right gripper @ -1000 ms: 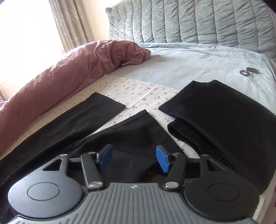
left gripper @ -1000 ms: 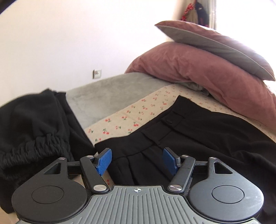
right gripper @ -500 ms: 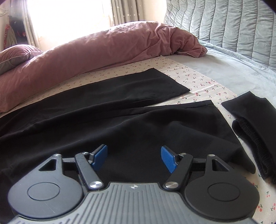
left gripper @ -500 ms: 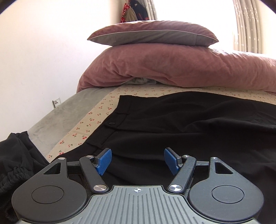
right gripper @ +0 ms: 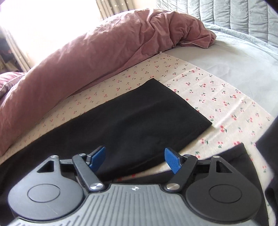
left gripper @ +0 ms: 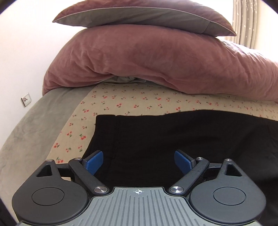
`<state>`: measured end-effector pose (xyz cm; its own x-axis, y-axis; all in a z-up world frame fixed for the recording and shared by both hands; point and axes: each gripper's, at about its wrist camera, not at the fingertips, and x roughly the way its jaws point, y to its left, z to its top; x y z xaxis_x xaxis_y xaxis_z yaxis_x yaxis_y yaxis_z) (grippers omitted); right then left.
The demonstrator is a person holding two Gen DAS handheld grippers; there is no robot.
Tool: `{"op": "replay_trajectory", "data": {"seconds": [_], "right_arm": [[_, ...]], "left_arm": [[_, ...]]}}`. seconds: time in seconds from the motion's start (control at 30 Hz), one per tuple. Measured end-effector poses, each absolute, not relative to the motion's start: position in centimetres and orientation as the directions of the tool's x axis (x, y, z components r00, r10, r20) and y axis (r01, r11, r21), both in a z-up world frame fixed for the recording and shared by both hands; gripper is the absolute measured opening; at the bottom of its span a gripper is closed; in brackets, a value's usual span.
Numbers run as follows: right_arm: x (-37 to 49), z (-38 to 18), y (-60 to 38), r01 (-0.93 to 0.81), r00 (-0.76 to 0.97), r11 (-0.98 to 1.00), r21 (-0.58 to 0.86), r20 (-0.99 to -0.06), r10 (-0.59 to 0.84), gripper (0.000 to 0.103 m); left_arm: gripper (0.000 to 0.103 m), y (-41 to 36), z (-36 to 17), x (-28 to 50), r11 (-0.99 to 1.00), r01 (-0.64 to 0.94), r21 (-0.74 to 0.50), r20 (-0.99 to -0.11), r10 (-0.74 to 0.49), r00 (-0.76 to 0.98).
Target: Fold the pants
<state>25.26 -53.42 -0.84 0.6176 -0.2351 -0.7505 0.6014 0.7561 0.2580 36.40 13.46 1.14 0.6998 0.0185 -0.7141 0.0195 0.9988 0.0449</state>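
Note:
Black pants (left gripper: pixel 173 139) lie spread flat on a cherry-print sheet (left gripper: pixel 130 102). In the left wrist view their waistband end fills the lower middle, and my left gripper (left gripper: pixel 139 160) hovers over it, jaws opening wide, nothing pressed between the blue pads. In the right wrist view the far pant leg (right gripper: pixel 139 118) ends in a straight hem, with the near leg's hem (right gripper: pixel 239 156) at lower right. My right gripper (right gripper: pixel 135 159) hangs above the near edge of the far leg, jaws opening, pads clear of the cloth.
A dusty-pink duvet (left gripper: pixel 156 60) with a pillow (left gripper: pixel 139 15) on top lies along the far side of the bed. The pink duvet (right gripper: pixel 86 57) runs toward a quilted grey headboard (right gripper: pixel 234 15). Another dark garment (right gripper: pixel 267 147) sits at the right edge.
Both grippers swept across the bed toward the far side of the pants and opened wider. The left view lost the bunched black garment; the right now looks at the far leg's hem.

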Motion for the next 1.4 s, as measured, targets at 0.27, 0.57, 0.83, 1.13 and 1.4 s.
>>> {"op": "replay_trajectory", "data": {"seconds": [0.27, 0.57, 0.83, 1.13, 1.4], "right_arm": [[37.9, -4.7, -60.1, 0.629, 0.533, 0.759, 0.171, -0.805, -0.26, 0.063], [41.7, -7.6, -60.3, 0.598, 0.521, 0.802, 0.006, -0.763, -0.383, 0.0], [38.8, -1.6, -60.3, 0.597, 0.612, 0.8, 0.059, -0.679, -0.407, 0.0], [36.9, 1.9, -59.5, 0.565, 0.606, 0.825, -0.012, -0.672, -0.425, 0.0], [37.0, -0.2, -58.7, 0.548, 0.618, 0.836, 0.006, -0.677, -0.4, 0.0]], "left_arm": [[0.093, 11.3, -2.4, 46.8, 0.959, 0.156, 0.235, -0.713, 0.061, 0.698], [0.0, 7.7, -6.6, 48.2, 0.898, 0.318, 0.305, -0.721, 0.0, 0.693], [0.0, 8.0, -4.6, 47.2, 0.873, 0.208, 0.442, -0.633, 0.139, 0.761], [0.013, 13.6, -1.7, 47.6, 0.966, 0.149, 0.209, -0.68, 0.034, 0.732], [0.087, 14.4, -2.9, 48.1, 0.93, 0.207, 0.302, -0.731, 0.087, 0.676]]}}
